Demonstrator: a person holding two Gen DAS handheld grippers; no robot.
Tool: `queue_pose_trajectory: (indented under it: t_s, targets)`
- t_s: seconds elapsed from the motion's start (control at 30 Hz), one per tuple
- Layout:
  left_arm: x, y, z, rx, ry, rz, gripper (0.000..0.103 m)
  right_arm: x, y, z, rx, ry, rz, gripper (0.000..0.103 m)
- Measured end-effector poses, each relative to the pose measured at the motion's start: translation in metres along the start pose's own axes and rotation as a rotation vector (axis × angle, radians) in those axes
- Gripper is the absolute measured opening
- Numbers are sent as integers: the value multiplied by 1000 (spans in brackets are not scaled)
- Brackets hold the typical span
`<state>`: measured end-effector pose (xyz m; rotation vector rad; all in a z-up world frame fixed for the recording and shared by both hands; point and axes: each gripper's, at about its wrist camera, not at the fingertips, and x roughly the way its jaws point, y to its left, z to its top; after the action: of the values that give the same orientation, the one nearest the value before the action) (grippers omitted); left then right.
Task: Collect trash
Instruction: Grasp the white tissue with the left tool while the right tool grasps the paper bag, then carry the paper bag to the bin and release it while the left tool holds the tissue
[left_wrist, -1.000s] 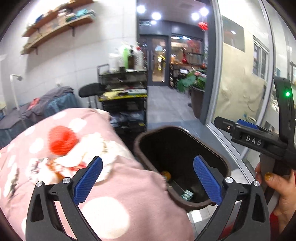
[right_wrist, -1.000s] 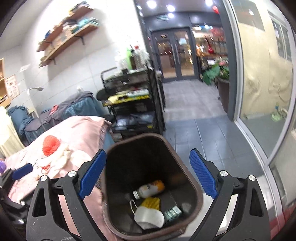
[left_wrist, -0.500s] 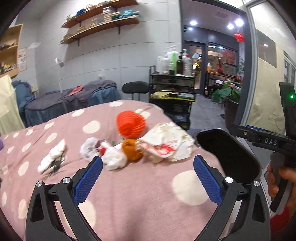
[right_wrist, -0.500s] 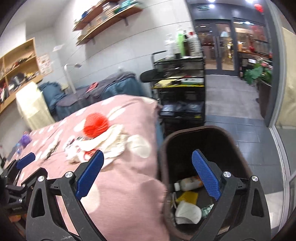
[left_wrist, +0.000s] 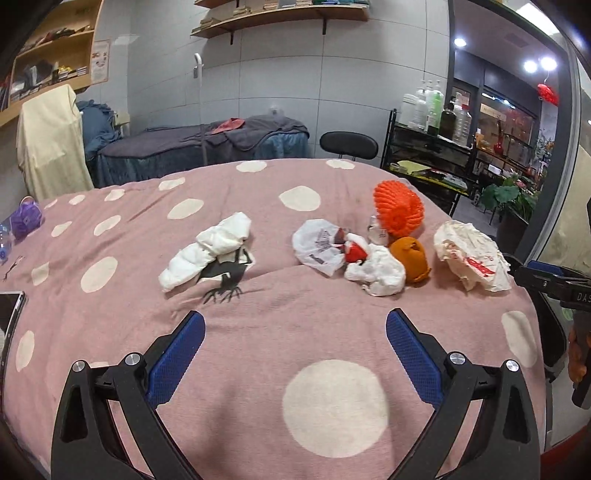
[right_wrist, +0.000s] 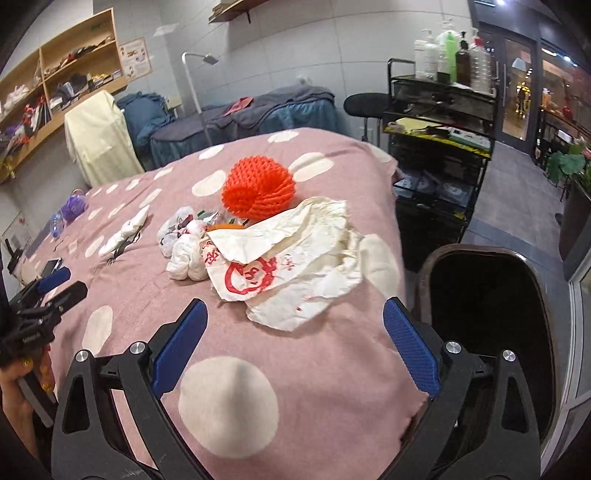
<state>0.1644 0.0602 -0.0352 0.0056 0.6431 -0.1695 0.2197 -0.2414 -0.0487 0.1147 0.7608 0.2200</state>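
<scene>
Both claws stand released, blue pads spread wide with nothing between them. The right claw (right_wrist: 293, 341) hovers low over the pink polka-dot bedspread (right_wrist: 258, 369), aimed at the crumpled cream paper wrapper with red print (right_wrist: 295, 258) lying just ahead of its fingertips. The left claw (left_wrist: 295, 354) hangs farther back over the same bed, level and pointed across at the litter. Beyond the wrapper sits the rest of the heap: a spiky orange-red mesh ball (left_wrist: 398, 213), a small mustard-orange wad (left_wrist: 410, 258), white crumpled tissue (left_wrist: 376, 273), a printed white plastic bag (left_wrist: 317, 245), and, apart to the left, a rolled white cloth (left_wrist: 207, 254). The dark brown plastic bin (right_wrist: 487, 295) stands beside the bed's edge, to the right; its contents are lost in shadow. This looks like the approach for another pickup. Next, the right claw should ease forward, straddle a raised fold of the wrapper, and close.
</scene>
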Motion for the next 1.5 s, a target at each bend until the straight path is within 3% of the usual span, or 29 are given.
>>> queue_pose_trajectory:
  t_s: [0.2,0.27,0.33,0.53,0.63,0.77,0.93,1.0,1.1,1.5]
  targets:
    - [21,34,11,-11,45,36,97,39,-10,18,46,59,-30,94]
    - [30,45,16,-22,58,46,97,45,-17,21,92,71,4,83]
    - [42,55,23,-12,80,61,97,52,-21,22,119,86,17,61]
    - [85,73,41,38,143,116,97,48,-23,22,140,37,16,29]
    - [106,80,50,38,180,123,97,41,-22,23,135,12,12,19]
    - [126,81,58,24,214,105,95,30,-26,25,161,-23,10,18]
    - [136,80,61,-30,242,36,57,15,-34,22,181,-54,-14,18]
    - [134,78,63,-31,238,30,35,9,-37,19,196,-62,-13,18]
    - [128,71,63,-16,222,50,23,-2,-41,15,205,-79,-18,18]
    - [66,46,52,-79,122,-13,19,-36,-54,3,209,-136,-38,18]
